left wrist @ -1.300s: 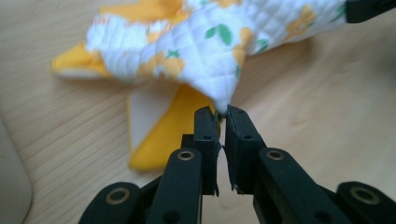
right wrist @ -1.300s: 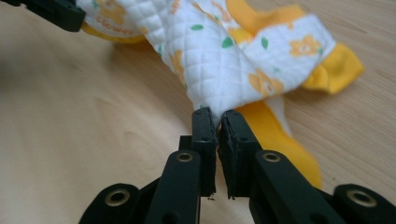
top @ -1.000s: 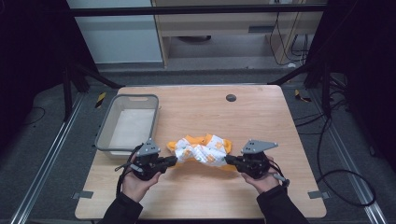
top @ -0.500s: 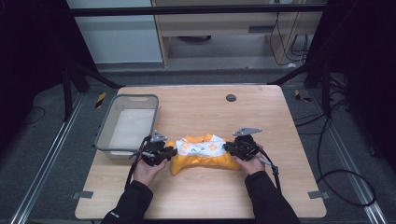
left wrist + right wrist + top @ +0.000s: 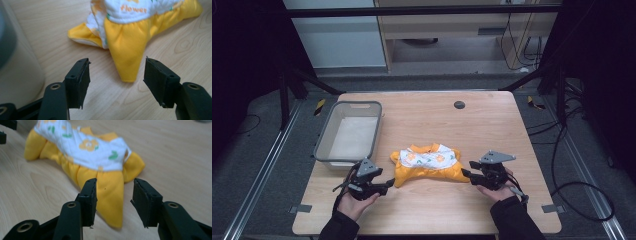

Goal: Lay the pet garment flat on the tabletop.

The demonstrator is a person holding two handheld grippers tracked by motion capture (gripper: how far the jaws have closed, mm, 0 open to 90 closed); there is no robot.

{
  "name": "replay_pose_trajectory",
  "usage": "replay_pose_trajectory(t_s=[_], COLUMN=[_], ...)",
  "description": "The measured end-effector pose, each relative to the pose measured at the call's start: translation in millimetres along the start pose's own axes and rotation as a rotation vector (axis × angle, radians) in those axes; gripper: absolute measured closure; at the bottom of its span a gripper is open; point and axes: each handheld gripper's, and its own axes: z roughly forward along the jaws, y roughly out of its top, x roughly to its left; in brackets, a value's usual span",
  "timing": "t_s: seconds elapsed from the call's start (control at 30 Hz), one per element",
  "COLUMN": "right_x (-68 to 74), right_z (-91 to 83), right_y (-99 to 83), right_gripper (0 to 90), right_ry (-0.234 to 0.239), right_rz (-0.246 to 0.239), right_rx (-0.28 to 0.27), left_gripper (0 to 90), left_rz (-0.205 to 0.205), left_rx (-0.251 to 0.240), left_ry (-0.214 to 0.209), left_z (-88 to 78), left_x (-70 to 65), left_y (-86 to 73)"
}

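A yellow baby garment (image 5: 428, 165) with a white flower-print top lies spread flat on the wooden table (image 5: 492, 120). My left gripper (image 5: 388, 184) sits at its front left corner, and its jaws have just been opening. In the left gripper view the yellow corner (image 5: 125, 52) reaches in between the open left gripper (image 5: 116, 68), and neither pad presses on it. My right gripper (image 5: 467, 171) is at the front right corner, its jaws also just opening. There the yellow corner (image 5: 110, 192) lies between the parted jaws of the right gripper (image 5: 115, 186), ungripped.
A grey plastic basin (image 5: 349, 104) stands at the table's left, just beyond my left gripper, and its wall (image 5: 17, 75) looms close in the left gripper view. A small black round cap (image 5: 459, 104) sits near the far edge. Bare wood surrounds the garment.
The garment, held up bunched between both shut grippers a second ago, now lies spread on the table. Both grippers have let go, opened, sunk and drawn back toward the person.
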Motion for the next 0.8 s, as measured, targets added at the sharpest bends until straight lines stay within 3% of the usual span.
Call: replay_pose_trajectory(t_s=[0.17,0.33,0.43,0.5,0.6,0.73,0.8], right_x=[5.7,6.1,7.3,7.6,7.9,10.3,11.6], right_z=[13.0,24.6,29.9,29.5,26.9,23.8,18.8], right_y=[-18.0,-21.0,-22.4,-21.4,-19.5,-16.5,-13.7], right_gripper=[50.0,52.2,63.2,74.9,85.7,86.8,86.8], right_ry=[0.000,0.008,0.006,0.016,0.035,0.070,0.087], right_rz=[-0.009,-0.017,-0.035,-0.035,-0.031,-0.034,-0.032], right_rx=[0.073,0.103,0.133,0.145,0.149,0.155,0.132], left_gripper=[39.8,51.4,63.9,76.2,90.0,90.0,90.0], left_rz=[0.037,0.041,0.014,0.018,0.014,0.023,0.021], left_rx=[0.029,0.076,0.117,0.142,0.153,0.124,0.103], left_ry=[0.024,0.014,-0.002,-0.003,-0.026,-0.057,-0.063], left_z=[13.8,22.5,26.0,29.0,31.0,23.5,17.3], left_x=[-9.0,-12.1,-12.9,-12.2,-11.1,-12.4,-12.8], left_y=[-0.3,-2.6,-1.8,-1.8,-1.1,3.4,5.7])
